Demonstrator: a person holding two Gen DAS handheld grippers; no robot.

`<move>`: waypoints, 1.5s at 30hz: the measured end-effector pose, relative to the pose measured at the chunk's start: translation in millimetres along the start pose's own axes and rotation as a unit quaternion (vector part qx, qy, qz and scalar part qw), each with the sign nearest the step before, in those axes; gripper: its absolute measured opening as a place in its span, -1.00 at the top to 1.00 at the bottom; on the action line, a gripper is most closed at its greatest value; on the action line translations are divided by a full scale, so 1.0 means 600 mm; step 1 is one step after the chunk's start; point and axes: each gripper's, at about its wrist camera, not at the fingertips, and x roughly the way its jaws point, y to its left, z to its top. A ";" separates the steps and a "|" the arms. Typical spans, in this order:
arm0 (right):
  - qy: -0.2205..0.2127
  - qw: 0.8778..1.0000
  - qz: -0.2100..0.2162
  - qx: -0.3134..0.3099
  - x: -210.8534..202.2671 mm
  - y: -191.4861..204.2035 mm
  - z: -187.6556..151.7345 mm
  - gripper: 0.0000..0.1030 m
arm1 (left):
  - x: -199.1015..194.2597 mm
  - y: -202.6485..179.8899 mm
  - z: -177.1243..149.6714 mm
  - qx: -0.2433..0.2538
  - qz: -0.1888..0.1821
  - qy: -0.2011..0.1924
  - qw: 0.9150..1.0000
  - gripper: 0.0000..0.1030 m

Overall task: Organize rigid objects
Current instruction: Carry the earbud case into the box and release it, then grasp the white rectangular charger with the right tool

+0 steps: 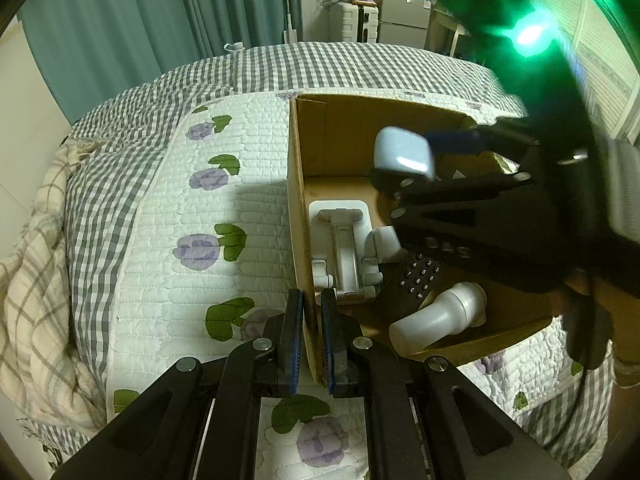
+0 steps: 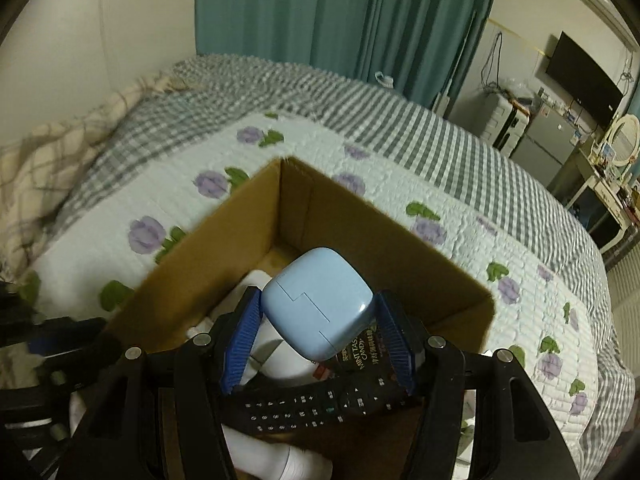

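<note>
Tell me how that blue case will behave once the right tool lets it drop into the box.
The blue case looks glossy and rounded, so it may slip between the right tool's pads. It seems rigid, a hard shell with a seam. Dropped into the box, it would probably tumble off the remote rather than settle flat.

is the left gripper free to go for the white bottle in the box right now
Probably not. The left gripper is shut on the cardboard box wall, and the right gripper, holding the blue case, hangs over the box above the white bottle.
</note>
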 end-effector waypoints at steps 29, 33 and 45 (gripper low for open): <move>-0.079 0.995 -0.047 0.049 -0.188 -0.114 -0.084 -0.72 | 0.002 0.003 0.002 -0.007 0.001 0.003 1.000 0.84; -0.078 0.992 -0.061 0.082 -0.220 -0.171 -0.124 -0.72 | 0.001 0.003 0.001 -0.007 0.003 0.001 1.000 0.84; 0.006 0.984 -0.111 0.142 -0.117 -0.266 -0.239 -0.72 | -0.004 -0.002 0.000 -0.005 0.010 0.001 1.000 0.84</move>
